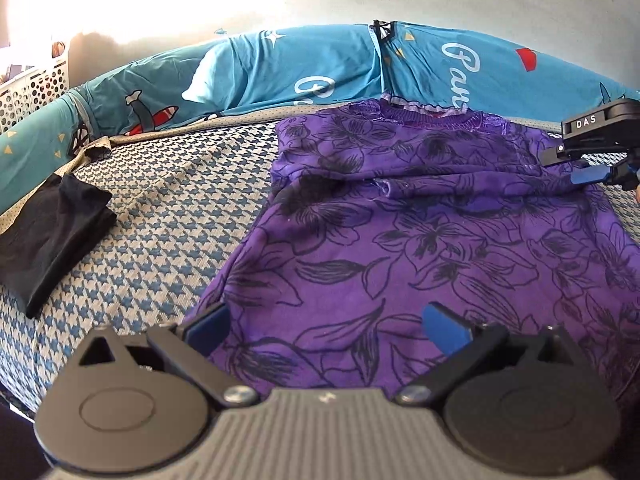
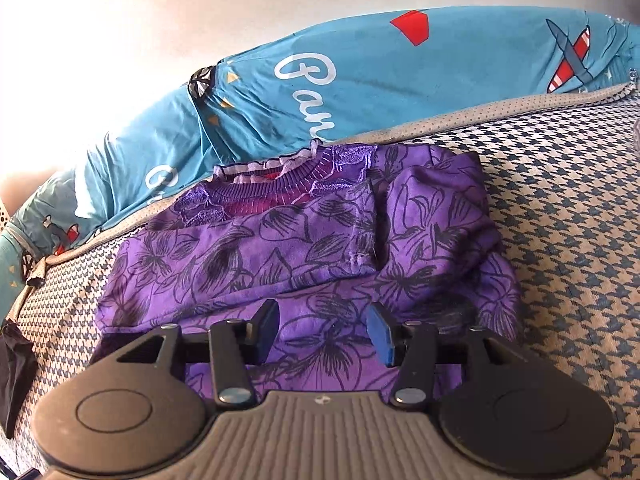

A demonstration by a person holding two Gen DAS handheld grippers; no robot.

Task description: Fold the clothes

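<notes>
One purple top with a black flower print [image 2: 320, 232], lying flat on blue-and-white houndstooth bedding [image 1: 160, 216], both sleeves folded across the chest, neckline at 12 o'clock. Two teal printed pillows [image 1: 280, 64] just behind, one folded black cloth [image 1: 52, 232] well apart at 9 o'clock, one white perforated basket [image 1: 32, 88] beyond. Nothing lying on top. Left gripper [image 1: 326, 326] over the hem, jaws wide apart, empty. Right gripper [image 2: 322, 330] near the folded sleeves, jaws parted, clamping nothing.

The bed [image 1: 168, 216] had a houndstooth cover; on it lay a purple flowered top [image 1: 420, 240], a folded black cloth [image 1: 52, 232] and blue pillows [image 1: 280, 68].
</notes>
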